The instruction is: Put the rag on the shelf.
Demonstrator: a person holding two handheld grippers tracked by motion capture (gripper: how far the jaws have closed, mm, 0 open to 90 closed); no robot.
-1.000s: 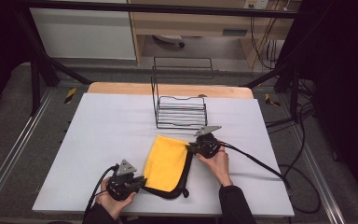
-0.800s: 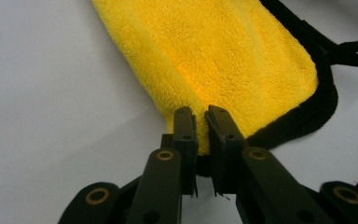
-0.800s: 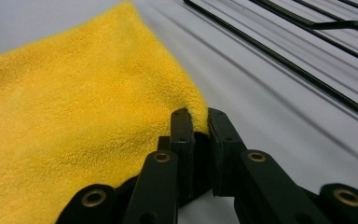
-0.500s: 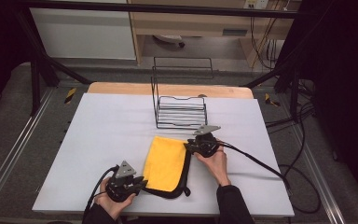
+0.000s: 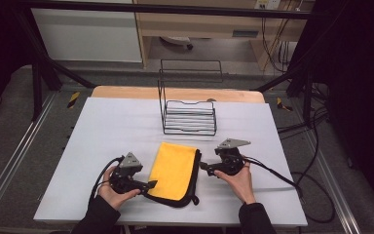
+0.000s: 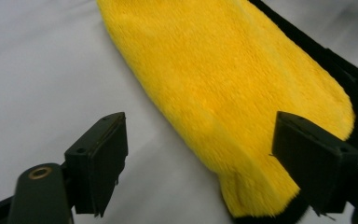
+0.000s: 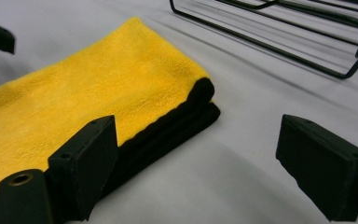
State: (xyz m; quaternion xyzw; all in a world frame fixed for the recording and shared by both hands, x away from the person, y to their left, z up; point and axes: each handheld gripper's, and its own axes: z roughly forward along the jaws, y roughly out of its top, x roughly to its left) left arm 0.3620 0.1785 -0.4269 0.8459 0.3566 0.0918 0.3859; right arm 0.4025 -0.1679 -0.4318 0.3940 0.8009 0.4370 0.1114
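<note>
Both claws (left (image 5: pixel 152 184), right (image 5: pixel 203 166)) level, apparently clear of cloth (image 5: pixel 173 170).

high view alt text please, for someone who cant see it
A folded yellow cloth lies on a white table between two hand-held grippers, the left gripper and right gripper, both open beside it. A black wire rack stands behind the cloth.

bare table (image 5: pixel 107 126) lies open left of the folded yellow cloth (image 5: pixel 173 169) and right of it; the wire rack (image 5: pixel 189 117) stands just behind the cloth, blocking passage toward the far edge
</note>
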